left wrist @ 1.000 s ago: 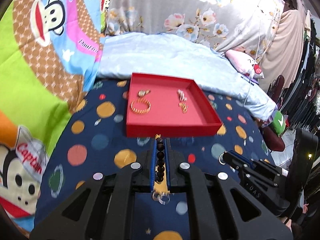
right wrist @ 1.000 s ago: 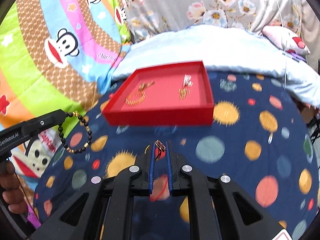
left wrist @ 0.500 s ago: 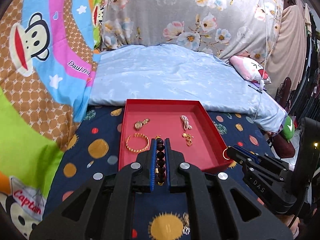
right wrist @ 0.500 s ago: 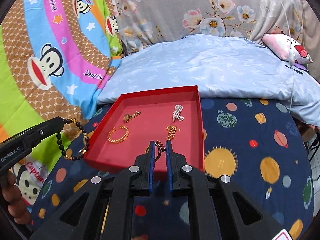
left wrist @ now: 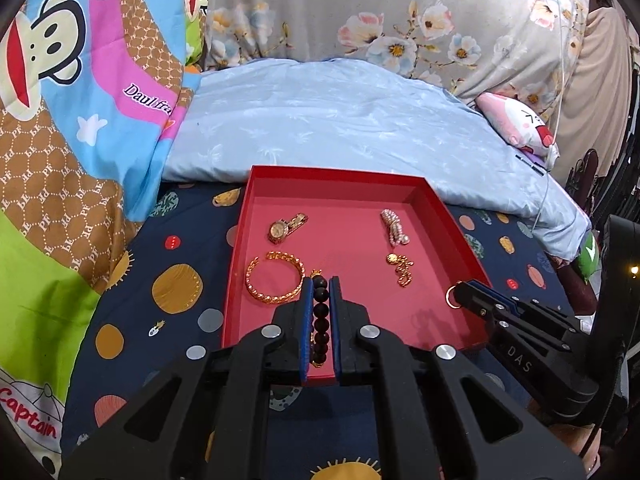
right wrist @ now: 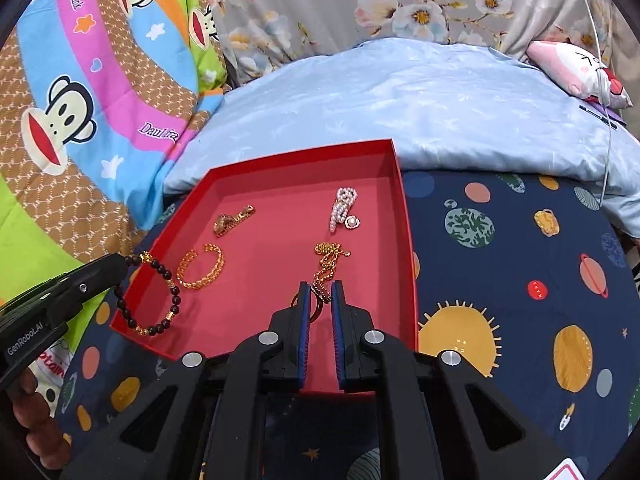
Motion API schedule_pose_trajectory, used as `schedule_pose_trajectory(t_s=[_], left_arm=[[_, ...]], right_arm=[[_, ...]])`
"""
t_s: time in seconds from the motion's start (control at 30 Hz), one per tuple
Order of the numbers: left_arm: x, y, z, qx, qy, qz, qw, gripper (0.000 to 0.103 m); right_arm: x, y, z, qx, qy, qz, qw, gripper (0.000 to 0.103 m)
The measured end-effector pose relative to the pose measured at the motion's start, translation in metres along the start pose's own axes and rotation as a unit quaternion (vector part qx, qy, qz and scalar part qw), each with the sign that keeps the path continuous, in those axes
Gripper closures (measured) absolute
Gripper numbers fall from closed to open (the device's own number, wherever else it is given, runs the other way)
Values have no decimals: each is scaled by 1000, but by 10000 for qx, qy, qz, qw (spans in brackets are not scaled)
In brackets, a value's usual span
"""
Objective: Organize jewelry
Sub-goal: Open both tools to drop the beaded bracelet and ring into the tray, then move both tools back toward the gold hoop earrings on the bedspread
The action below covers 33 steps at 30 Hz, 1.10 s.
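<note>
Left gripper (left wrist: 321, 300) is pinched on a dark round-bead bracelet w/ gold spacers (left wrist: 321, 316); in the right wrist view the loop (right wrist: 150, 296) dangles free over the near-left wall of the shallow red cardboard tray (right wrist: 406, 240). Right gripper (right wrist: 319, 300) clamps a small gold ring w/ dark red stones (right wrist: 318, 290), held above the tray floor near the front edge.

Inside the tray: gold chain-link cuff bangle (left wrist: 275, 278), gold wristwatch (left wrist: 286, 227), pearl strand (left wrist: 394, 227), gold chain necklace (left wrist: 400, 266). Tray sits on a navy planet-print bedsheet (right wrist: 520, 264).

Handling, my guess: bracelet is light, floppy, prob. elastic-strung, swings easily, so lower slowly & grip across 2–3 beads. Ring is tiny, stiff, slippery; pinch on the band, not the stones.

Readable text: "GenRobot.AI" on left gripper's side, "DAS" on the right one, "Captain" on the monkey-print quilt (right wrist: 80, 92).
</note>
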<state>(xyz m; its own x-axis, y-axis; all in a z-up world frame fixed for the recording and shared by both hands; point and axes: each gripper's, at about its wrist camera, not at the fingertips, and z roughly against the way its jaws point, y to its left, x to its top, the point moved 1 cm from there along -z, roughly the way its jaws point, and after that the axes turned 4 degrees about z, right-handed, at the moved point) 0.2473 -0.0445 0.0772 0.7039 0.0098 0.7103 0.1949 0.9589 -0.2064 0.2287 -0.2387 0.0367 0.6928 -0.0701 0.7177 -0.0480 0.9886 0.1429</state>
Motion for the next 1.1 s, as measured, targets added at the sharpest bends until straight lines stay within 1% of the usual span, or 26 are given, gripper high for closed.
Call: schedule_pose_trajectory(t_s=[0.4, 0.47, 0.53, 0.57, 0.63, 0.7, 0.8, 0.87, 1.1], left_arm=[[-1, 8, -14, 172, 43, 45, 9998, 95], [0, 9, -15, 229, 36, 27, 9997, 87], [0, 12, -14, 296, 9, 73, 9995, 74], [0, 14, -12, 326, -21, 105, 9994, 71], [1, 17, -5, 390, -110, 151, 9991, 59], [0, 18, 2, 459, -198, 147, 9986, 52], [-4, 17, 16, 520, -286, 105, 9982, 51], [-9, 18, 24, 543, -301, 132, 9980, 51], [-29, 24, 49, 551, -274, 247, 9978, 50]], right_arm=[[2, 7, -12, -96, 10, 112, 9999, 93], [2, 5, -10, -161, -54, 62, 9998, 90], [3, 3, -7, -169, -97, 15, 9998, 90], [3, 1, -4, -173, -141, -18, 9997, 90], [2, 1, 5, -155, -214, -51, 9996, 89], [1, 1, 14, -134, -280, -61, 9995, 88], [-5, 5, 30, -86, -369, -52, 9993, 84], [-12, 9, 41, 16, -386, -74, 9992, 84], [-47, 24, 68, 308, -229, -174, 9991, 83]])
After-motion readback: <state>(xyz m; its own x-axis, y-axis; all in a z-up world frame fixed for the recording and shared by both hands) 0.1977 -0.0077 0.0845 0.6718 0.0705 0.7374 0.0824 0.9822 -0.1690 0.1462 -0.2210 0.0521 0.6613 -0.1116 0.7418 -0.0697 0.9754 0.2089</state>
